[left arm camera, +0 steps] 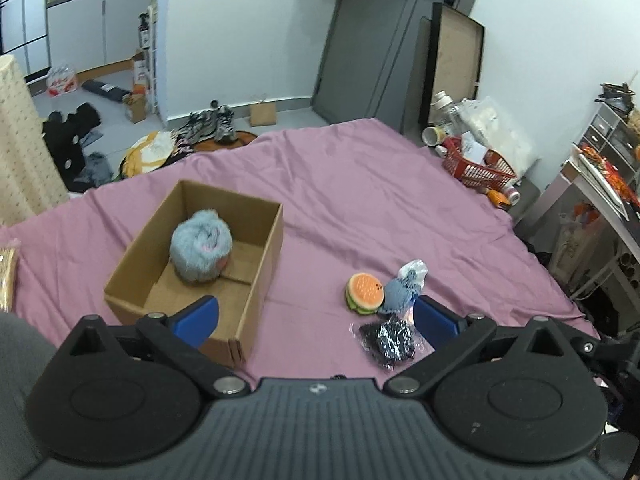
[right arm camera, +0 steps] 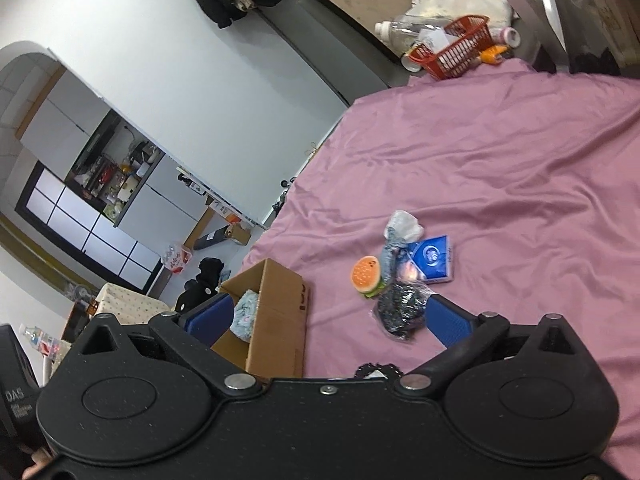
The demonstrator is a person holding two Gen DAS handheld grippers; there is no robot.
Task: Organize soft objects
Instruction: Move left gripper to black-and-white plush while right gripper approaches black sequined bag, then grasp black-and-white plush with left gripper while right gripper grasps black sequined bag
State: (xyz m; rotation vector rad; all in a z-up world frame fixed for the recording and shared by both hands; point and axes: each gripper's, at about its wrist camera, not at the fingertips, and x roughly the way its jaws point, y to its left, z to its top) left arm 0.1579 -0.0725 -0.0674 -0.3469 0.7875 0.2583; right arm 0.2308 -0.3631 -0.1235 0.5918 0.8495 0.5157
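Observation:
An open cardboard box (left arm camera: 256, 276) (right arm camera: 280, 312) sits on the purple bedsheet (left arm camera: 360, 184) and holds a fluffy blue-grey ball (left arm camera: 201, 246) (right arm camera: 244, 314). To its right lie a burger toy (left arm camera: 364, 293) (right arm camera: 366, 273), a blue-grey soft item with a white end (left arm camera: 402, 290) (right arm camera: 390, 254), a black item in clear wrap (left arm camera: 390, 340) (right arm camera: 400, 312) and a blue tissue pack (right arm camera: 434, 258). My left gripper (left arm camera: 316, 320) is open and empty above the box's near right corner. My right gripper (right arm camera: 326, 320) is open and empty, between the box and the pile.
A red basket (left arm camera: 476, 164) (right arm camera: 456, 50) with bottles and cups stands at the bed's far right corner. Furniture with drawers (left arm camera: 600, 184) lines the right side. Shoes and clothes (left arm camera: 216, 126) lie on the floor beyond the bed. A patterned cloth (left arm camera: 20, 140) hangs at left.

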